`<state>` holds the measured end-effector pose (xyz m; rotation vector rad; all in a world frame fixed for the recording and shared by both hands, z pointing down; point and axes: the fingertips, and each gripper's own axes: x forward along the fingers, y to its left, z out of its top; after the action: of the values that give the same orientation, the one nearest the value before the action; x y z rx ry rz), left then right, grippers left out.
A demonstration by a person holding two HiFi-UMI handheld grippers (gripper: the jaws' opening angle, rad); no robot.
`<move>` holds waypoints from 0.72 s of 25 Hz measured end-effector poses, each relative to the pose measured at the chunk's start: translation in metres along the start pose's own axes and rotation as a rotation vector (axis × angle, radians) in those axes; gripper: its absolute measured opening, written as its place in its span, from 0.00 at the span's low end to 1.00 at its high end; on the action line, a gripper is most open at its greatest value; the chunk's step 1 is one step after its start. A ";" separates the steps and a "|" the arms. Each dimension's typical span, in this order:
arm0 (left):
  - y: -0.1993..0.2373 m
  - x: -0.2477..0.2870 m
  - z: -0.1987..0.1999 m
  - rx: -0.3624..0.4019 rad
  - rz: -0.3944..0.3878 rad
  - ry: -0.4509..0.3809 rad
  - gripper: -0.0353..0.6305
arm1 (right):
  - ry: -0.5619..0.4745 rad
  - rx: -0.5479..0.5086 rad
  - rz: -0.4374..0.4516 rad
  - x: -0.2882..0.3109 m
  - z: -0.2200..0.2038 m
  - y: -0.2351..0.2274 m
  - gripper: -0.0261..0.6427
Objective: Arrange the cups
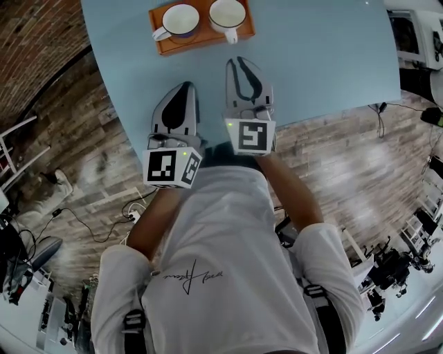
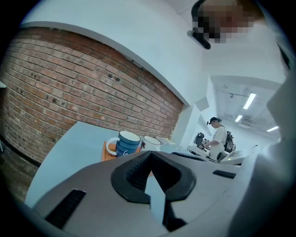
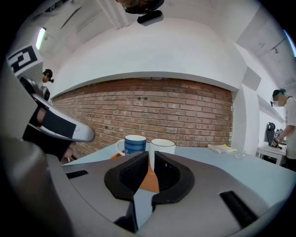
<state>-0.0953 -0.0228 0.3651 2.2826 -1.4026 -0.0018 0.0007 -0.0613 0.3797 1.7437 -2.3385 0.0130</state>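
On the light blue table [image 1: 318, 55] an orange tray [image 1: 166, 47] holds two cups side by side. The blue cup [image 1: 181, 21] stands on the left, its handle to the left. The white cup [image 1: 228, 15] stands on the right, its handle toward me. My left gripper [image 1: 185, 86] hovers over the table's near edge, shut and empty, well short of the tray. My right gripper [image 1: 240, 61] is further forward, just short of the white cup, with a narrow gap between its jaws and nothing in it. Both cups [image 3: 134, 144] [image 3: 163, 146] show ahead in the right gripper view.
A brick wall runs behind the table. A stack of paper [image 3: 222, 148] and a small glass [image 3: 239, 154] lie at the table's far right. Wooden floor with cables [image 1: 90, 228] surrounds the table. A person [image 2: 217, 136] stands far off.
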 end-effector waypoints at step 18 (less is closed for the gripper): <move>0.063 0.013 0.025 0.222 -0.235 0.027 0.07 | -0.028 0.002 0.296 -0.022 0.060 0.052 0.07</move>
<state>-0.1484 -0.0676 0.3698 2.6079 -1.1635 0.1158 -0.0531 -0.0335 0.3240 1.3906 -2.5948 0.0405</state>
